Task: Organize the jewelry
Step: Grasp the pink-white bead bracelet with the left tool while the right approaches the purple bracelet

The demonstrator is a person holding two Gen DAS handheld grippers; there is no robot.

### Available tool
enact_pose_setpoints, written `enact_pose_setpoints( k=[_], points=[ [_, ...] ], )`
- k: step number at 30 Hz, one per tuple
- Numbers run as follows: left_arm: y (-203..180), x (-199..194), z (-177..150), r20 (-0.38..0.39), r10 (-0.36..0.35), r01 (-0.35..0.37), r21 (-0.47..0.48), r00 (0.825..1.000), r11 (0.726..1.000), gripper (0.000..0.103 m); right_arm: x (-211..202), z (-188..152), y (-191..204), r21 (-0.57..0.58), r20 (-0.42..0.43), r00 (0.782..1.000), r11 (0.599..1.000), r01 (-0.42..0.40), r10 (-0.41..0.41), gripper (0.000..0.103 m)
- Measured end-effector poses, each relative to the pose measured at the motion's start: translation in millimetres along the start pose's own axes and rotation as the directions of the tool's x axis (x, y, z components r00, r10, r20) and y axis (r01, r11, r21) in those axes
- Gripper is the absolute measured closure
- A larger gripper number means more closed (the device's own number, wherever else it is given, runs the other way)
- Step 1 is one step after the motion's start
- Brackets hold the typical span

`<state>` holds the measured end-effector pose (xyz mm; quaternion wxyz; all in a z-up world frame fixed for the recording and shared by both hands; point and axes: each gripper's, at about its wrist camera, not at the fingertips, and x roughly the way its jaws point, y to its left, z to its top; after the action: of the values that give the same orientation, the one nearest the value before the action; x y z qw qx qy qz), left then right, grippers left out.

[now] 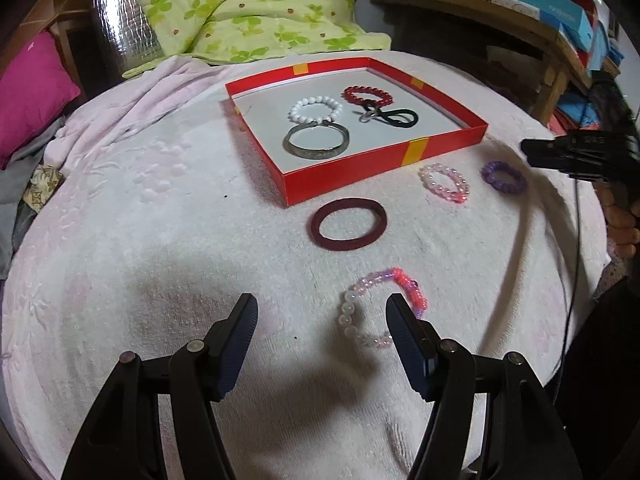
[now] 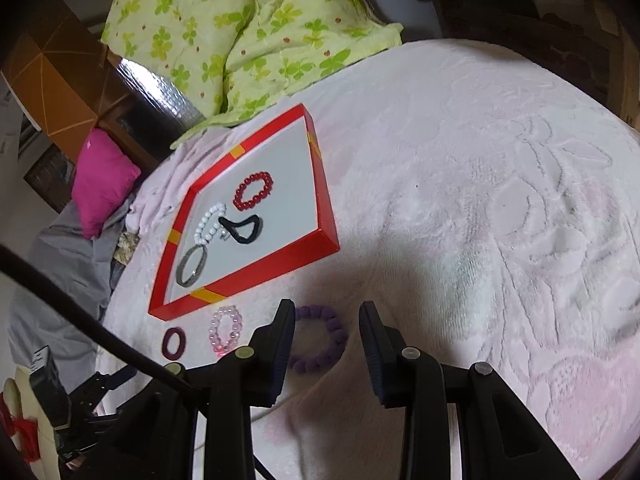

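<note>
A red box (image 1: 360,168) (image 2: 256,276) on the pink blanket holds a white bead bracelet (image 1: 316,109), a red bead bracelet (image 1: 366,96), a silver bangle (image 1: 316,142) and a black tie (image 1: 394,117). Outside lie a maroon hair tie (image 1: 347,224), a pink bead bracelet (image 1: 443,182) (image 2: 226,330), a purple bracelet (image 1: 503,177) (image 2: 324,338) and a pink-white bracelet (image 1: 378,308). My left gripper (image 1: 322,306) is open, its right finger (image 1: 404,328) over the pink-white bracelet. My right gripper (image 2: 327,312) is open above the purple bracelet.
A green floral quilt (image 1: 248,4) lies beyond the box, a magenta pillow (image 1: 32,88) at the far left. A wooden shelf (image 1: 520,20) with a basket and boxes stands at the right. The right gripper's cable (image 1: 574,260) hangs at the right.
</note>
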<state>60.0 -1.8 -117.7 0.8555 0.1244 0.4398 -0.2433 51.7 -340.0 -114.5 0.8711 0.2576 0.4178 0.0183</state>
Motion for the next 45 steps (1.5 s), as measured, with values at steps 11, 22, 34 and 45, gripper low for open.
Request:
enact_pose_setpoints(
  k=[11, 22, 34, 45],
  points=[
    [-2, -3, 1, 0.022, -0.072, 0.072, 0.021, 0.997, 0.997, 0.043, 26, -5, 9, -0.112, -0.093, 0.992, 0.991, 0.070, -0.080, 0.067],
    [-8, 16, 5, -0.026, -0.085, 0.086, 0.036, 0.996, 0.996, 0.051, 28, -14, 22, -0.219, -0.073, 0.984, 0.965, 0.146, -0.165, 0.066],
    [-7, 21, 1, -0.039, -0.096, 0.097, 0.025, 0.995, 0.995, 0.095, 24, -19, 35, -0.299, 0.001, 0.969, 0.925, 0.235, -0.246, 0.087],
    [-8, -1, 13, 0.056, -0.157, 0.157, 0.005, 0.986, 0.988, 0.095, 1, -12, 32, -0.179, 0.032, 0.996, 0.980, 0.085, -0.080, 0.097]
  ],
)
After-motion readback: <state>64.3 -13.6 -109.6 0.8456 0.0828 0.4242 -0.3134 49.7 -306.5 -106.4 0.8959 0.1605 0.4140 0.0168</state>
